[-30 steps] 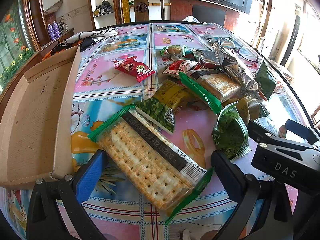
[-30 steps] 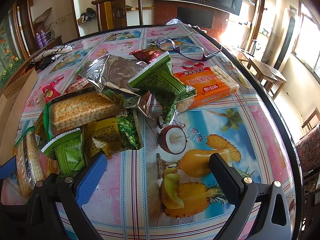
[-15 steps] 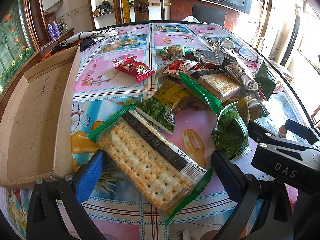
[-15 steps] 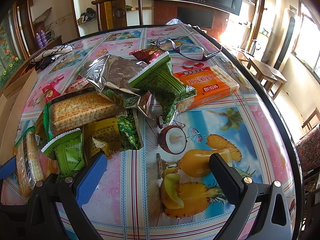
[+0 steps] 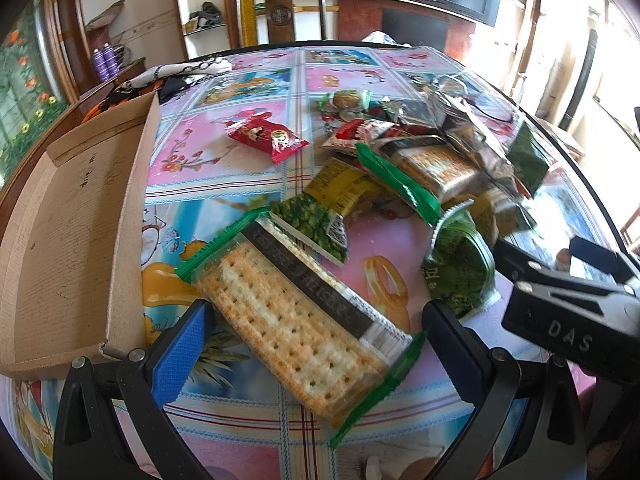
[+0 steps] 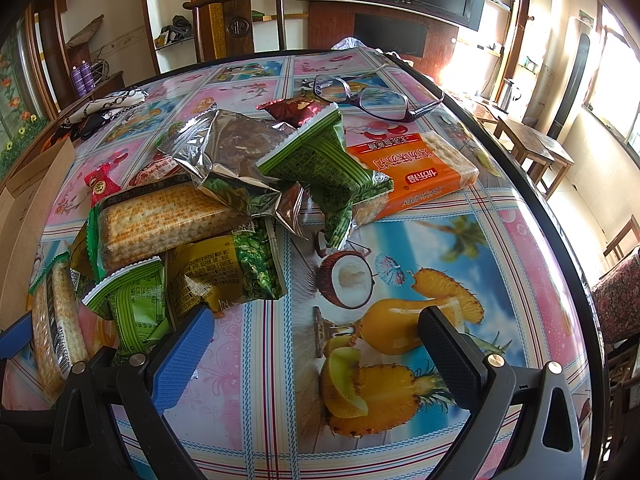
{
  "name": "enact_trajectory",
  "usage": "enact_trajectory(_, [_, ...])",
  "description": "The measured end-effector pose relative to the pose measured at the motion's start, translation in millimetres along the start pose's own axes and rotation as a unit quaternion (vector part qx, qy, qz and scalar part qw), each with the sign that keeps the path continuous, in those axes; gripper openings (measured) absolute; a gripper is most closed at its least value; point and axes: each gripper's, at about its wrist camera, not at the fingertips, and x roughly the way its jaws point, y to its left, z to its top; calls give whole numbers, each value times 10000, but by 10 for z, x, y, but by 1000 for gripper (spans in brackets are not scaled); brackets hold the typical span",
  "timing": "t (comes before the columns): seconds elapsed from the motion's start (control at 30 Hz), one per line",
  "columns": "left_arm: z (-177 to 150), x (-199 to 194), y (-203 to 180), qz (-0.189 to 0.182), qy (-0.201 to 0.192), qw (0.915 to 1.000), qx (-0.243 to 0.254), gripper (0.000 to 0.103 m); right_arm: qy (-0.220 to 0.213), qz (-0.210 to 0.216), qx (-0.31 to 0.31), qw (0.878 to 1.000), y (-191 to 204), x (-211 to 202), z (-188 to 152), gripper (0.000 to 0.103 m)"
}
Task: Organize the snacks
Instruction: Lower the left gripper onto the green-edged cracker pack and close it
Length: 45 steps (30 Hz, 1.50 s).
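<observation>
Cardboard box [image 5: 76, 216] lies open along the left edge of the worktop [image 5: 248, 136], its low side wall just beside the cracker pack [image 5: 296, 316]. Left gripper [image 5: 312, 340] jaws spread wide, holding nothing; blue pad at the pack's left edge, black pad off its right end, pack betw. them on the oilcloth. Pack's long axis runs diagonally, near-right to far-left, green crimped ends at both tips, far end touching a green pea bag [image 5: 316, 220]. Snack heap [image 6: 224, 200] sits mid-worktop; orange cracker pack [image 6: 420, 176] at its right, glasses [image 6: 372, 96] beyond. Right gripper [image 6: 316, 344] jaws also wide apart, empty, over bare cloth w/ fruit print; open room runs right to the curved rim [image 6: 552, 240].
</observation>
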Motion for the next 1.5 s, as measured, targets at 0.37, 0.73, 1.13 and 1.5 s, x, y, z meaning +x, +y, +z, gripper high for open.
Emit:
enact_trajectory(0.37, [-72, -205, 34, -951, -145, 9948, 343, 103, -238, 1181, 610, 9908, -303, -185, -59, 94])
enact_trajectory(0.73, [-112, -331, 210, -1376, -324, 9899, -99, 79, -855, 1707, 1090, 9755, -534, -502, -170, 78])
enact_trajectory(1.13, [165, -65, 273, -940, 116, 9933, -656, 80, -779, 1780, 1184, 9738, -591, -502, -225, 78])
enact_trajectory(1.5, [30, -155, 55, -344, -300, 9986, 265, 46, -809, 1961, 988, 9722, -525, -537, -246, 78])
